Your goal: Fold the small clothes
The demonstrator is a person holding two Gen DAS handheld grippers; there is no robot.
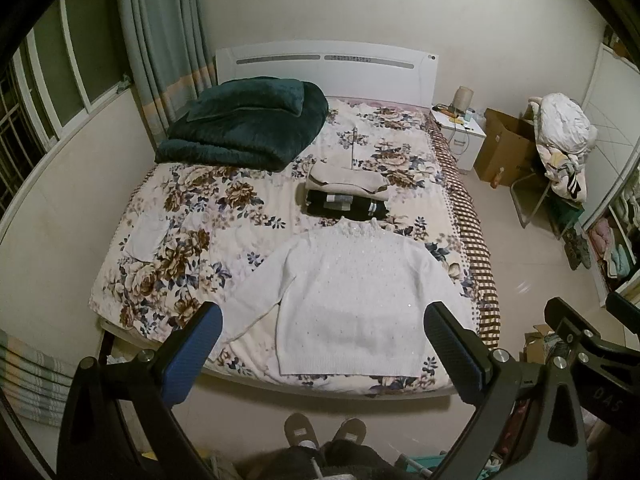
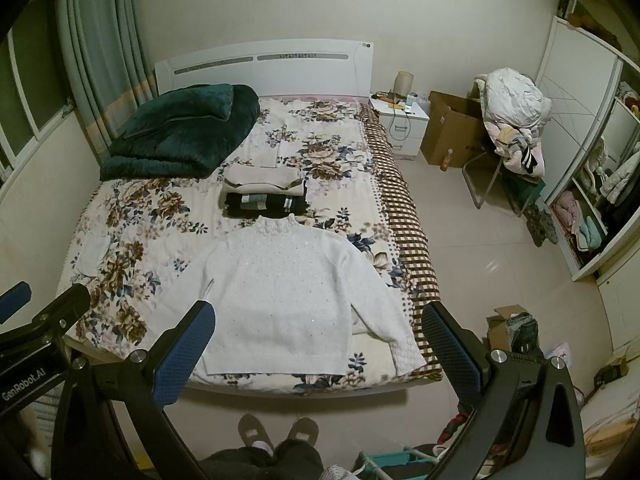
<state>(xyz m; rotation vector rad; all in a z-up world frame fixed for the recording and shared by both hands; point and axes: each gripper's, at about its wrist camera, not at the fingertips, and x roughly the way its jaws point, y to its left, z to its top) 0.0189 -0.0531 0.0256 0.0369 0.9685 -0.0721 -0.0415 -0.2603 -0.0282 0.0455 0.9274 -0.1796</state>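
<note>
A white knit sweater (image 1: 352,300) lies flat and spread out, sleeves out, at the foot of the floral bed (image 1: 192,208); it also shows in the right wrist view (image 2: 280,296). Behind it sits a stack of folded clothes: a beige piece (image 1: 346,180) on a black one (image 1: 346,206), also in the right wrist view (image 2: 264,194). My left gripper (image 1: 324,320) is open and empty, held above the sweater's hem. My right gripper (image 2: 320,320) is open and empty, over the sweater's lower right part.
A dark green blanket (image 1: 248,124) lies folded at the head of the bed. A white nightstand (image 2: 404,124), a cardboard box (image 2: 452,132) and a chair piled with laundry (image 2: 512,120) stand to the right. An open wardrobe (image 2: 592,200) is at far right. My slippered feet (image 2: 276,432) stand at the bed's foot.
</note>
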